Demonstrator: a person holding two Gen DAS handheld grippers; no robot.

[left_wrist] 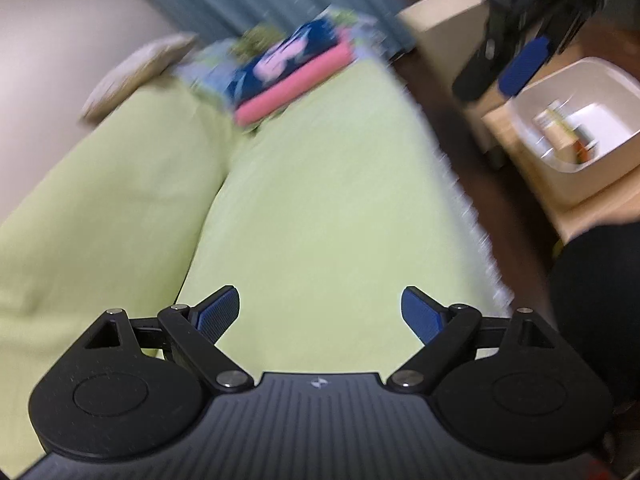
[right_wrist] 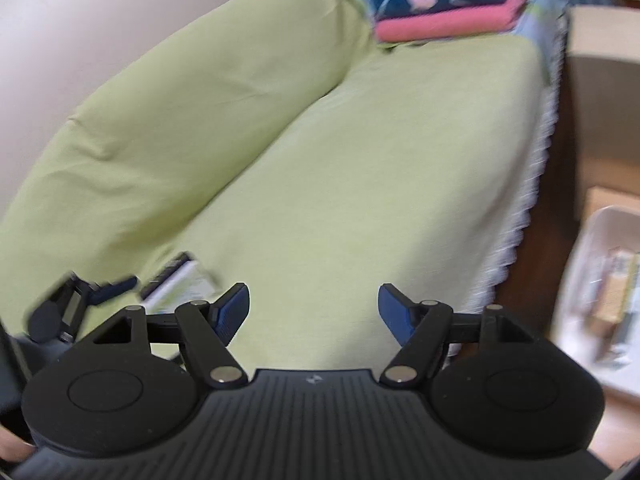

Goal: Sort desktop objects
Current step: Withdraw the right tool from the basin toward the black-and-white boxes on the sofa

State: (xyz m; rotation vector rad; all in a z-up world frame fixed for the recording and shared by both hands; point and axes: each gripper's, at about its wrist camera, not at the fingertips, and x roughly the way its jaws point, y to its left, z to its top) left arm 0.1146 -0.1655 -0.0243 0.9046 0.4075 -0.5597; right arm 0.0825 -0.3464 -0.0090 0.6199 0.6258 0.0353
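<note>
Both views are motion-blurred. My left gripper is open and holds nothing, hovering over a lime-green sofa seat. My right gripper is also open and empty above the same sofa. A white storage bin with several small boxes and packets inside stands on a low wooden surface to the right; it also shows as the bin. A small white and black flat object lies on the sofa near the left gripper. The right gripper shows at the upper right of the left wrist view.
Folded pink and navy cloths are stacked at the far end of the sofa, also visible as the cloths. A cardboard box stands beside the sofa's lace-trimmed edge. A dark clothed limb fills the right side. The floor is dark wood.
</note>
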